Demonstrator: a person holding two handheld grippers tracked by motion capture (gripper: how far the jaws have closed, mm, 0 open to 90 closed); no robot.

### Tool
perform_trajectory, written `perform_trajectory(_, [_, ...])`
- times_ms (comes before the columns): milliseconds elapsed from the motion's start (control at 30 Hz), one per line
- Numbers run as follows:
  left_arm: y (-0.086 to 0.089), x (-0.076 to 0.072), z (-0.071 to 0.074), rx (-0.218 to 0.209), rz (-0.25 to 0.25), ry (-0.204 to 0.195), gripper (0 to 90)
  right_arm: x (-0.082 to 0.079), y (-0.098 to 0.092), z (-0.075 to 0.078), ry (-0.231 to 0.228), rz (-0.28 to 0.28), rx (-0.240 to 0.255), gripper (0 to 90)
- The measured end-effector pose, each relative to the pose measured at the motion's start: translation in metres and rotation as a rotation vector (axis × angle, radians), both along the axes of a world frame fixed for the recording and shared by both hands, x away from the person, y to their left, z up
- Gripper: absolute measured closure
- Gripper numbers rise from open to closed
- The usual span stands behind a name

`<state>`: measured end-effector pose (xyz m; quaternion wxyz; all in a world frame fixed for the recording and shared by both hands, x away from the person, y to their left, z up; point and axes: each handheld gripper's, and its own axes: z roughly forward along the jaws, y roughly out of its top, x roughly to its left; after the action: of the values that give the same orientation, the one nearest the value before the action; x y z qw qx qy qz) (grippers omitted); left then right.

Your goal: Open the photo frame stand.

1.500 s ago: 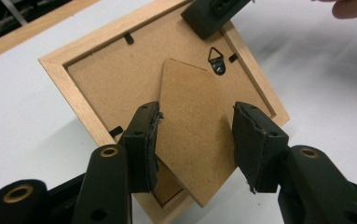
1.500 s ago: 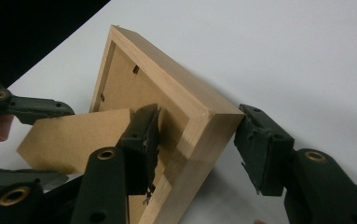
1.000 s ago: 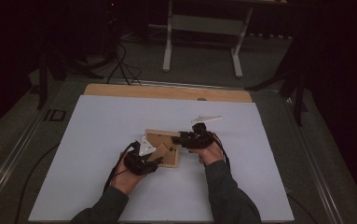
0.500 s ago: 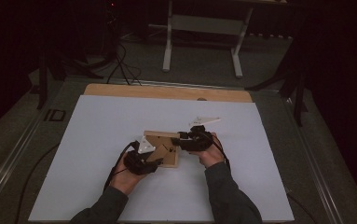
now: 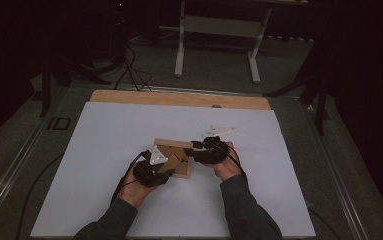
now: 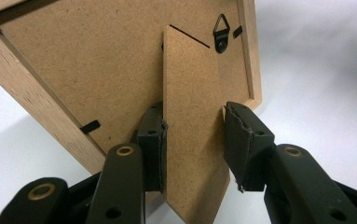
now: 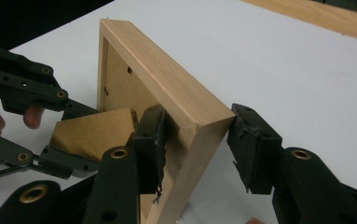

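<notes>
From my seat at the controls, the work reads as setting up a wooden picture frame lying back-up near the middle of the white tabletop, a little toward my near edge — the step in hand is getting its fold-out stand swung away from the backing board. Starting at the left, my left gripper sits at the frame's near-left corner; in the left gripper view the stand rises edge-on between the jaws, the left pad touching its face while the right pad stands just apart from it. Those jaws have just been closing with the stand between them, yet I would not call it a pinch: spread, not clamped. A black hanger loop shows on the backing beyond the stand. Moving right, my right gripper is at the frame's right side, and in the right gripper view the frame's corner lies between its jaws, which have also just been closing — the left pad near the inner face, the right pad clear of the wood, so it too stands apart rather than gripping. I judge the next move calls for the right claw to close firmly and steady the frame, then the left to nip the stand and ease it outward without bending the thin board.
</notes>
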<state>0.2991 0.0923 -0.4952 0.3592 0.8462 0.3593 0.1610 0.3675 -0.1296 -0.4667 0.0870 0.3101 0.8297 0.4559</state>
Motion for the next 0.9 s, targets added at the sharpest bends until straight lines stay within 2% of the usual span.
perform_trajectory(167, [-0.003,0.002,0.001,0.013,0.011,-0.017,61.6,-0.003,0.001,0.003,-0.044,-0.007,-0.029,57.5])
perform_trajectory(200, [-0.004,0.004,0.001,0.026,0.012,-0.024,61.7,-0.003,0.002,0.005,-0.067,-0.014,-0.048,57.6])
perform_trajectory(333, [-0.007,0.01,-0.001,0.029,0.023,-0.036,61.9,-0.004,0.002,0.006,-0.091,-0.029,-0.064,57.6])
perform_trajectory(600, [-0.014,0.019,-0.007,0.036,0.032,-0.069,62.3,-0.002,0.0,0.006,-0.113,-0.056,-0.073,57.4])
perform_trajectory(900, [-0.017,0.026,-0.012,0.037,0.029,-0.083,63.2,-0.001,-0.002,0.006,-0.11,-0.069,-0.057,57.4])
